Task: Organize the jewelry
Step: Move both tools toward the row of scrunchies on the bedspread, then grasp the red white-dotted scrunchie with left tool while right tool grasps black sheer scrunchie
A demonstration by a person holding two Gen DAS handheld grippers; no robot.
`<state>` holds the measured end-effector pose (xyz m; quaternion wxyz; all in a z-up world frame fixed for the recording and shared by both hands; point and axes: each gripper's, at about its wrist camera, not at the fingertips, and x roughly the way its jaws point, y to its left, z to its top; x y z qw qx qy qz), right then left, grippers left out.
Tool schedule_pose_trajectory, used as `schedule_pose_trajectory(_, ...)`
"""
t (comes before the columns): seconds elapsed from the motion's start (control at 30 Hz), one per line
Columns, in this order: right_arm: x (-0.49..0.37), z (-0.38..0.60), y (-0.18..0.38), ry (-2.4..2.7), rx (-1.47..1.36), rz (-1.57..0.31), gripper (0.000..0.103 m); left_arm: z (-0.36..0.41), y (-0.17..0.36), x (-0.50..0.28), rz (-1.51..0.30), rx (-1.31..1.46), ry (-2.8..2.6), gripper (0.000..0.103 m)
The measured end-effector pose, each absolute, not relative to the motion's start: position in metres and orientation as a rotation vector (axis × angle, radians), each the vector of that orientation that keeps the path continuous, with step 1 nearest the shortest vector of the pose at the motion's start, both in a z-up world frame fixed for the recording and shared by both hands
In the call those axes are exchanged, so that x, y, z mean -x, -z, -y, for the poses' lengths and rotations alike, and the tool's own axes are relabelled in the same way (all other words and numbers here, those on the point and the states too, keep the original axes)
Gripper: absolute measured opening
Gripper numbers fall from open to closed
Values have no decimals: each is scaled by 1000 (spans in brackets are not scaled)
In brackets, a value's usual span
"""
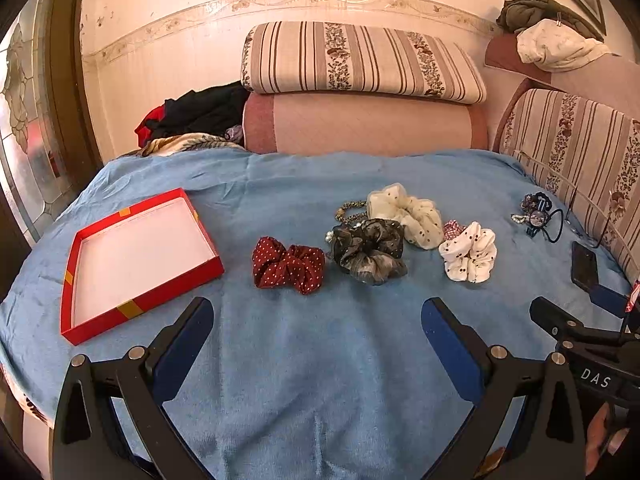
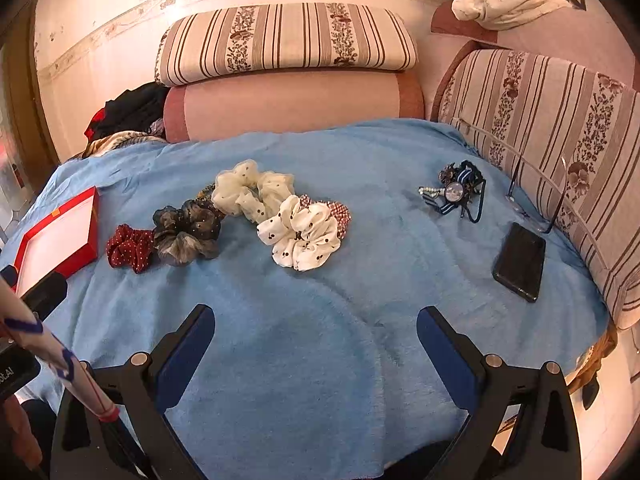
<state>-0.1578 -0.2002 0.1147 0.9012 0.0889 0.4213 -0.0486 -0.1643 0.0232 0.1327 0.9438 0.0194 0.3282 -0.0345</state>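
Note:
An open red box [image 1: 142, 300] [image 2: 86, 250] with a white inside lies at the left on the blue cloth. Beside it lies a dark red dotted scrunchie [image 1: 288, 266] [image 2: 130, 248]. Further right come a dark sheer scrunchie [image 1: 368, 250] [image 2: 186, 234], a cream one [image 1: 404, 212] [image 2: 250, 192] and a white printed one [image 1: 468, 252] [image 2: 302, 234]. A beaded chain [image 1: 350, 210] peeks out behind them. Blue hair ties and beads [image 1: 536, 214] [image 2: 456, 192] lie far right. My left gripper [image 1: 318, 322] and right gripper [image 2: 316, 330] hover open and empty, short of these items.
A black phone [image 2: 520, 262] [image 1: 584, 266] lies at the right edge of the cloth [image 2: 320, 340]. Striped cushions [image 2: 560, 152] bound the right side and a pink bolster [image 1: 360, 124] the back. Clothes [image 1: 200, 114] are piled at the back left.

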Motion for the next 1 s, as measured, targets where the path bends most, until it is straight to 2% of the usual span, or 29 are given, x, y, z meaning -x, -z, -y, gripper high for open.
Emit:
schedule_pose_trajectory(0.33,147,207,-95,75,-205,-894,102,-48,-116,133,-756,23,72,103)
schedule_pose_trajectory(0.7,135,217,-79,55,-240,-877,95,-90,-99,80,-846,109,151,103)
schedule_pose_trajectory(0.77,133,216,-74,53,-235,-877,94,-94,-93,64,-859,111,144,97)
schedule_pose_trajectory(0.87,131,215,-67,52,-227,-881,94,-102,-84,42,-890,142,128,73)
schedule_pose_trajectory(0.9,130,214,-65,50,-224,-883,94,-104,-80,35,-904,151,117,60)
schedule_pose_trajectory(1.0,128,211,-61,40,-212,-886,94,-106,-65,19,-956,149,99,56)
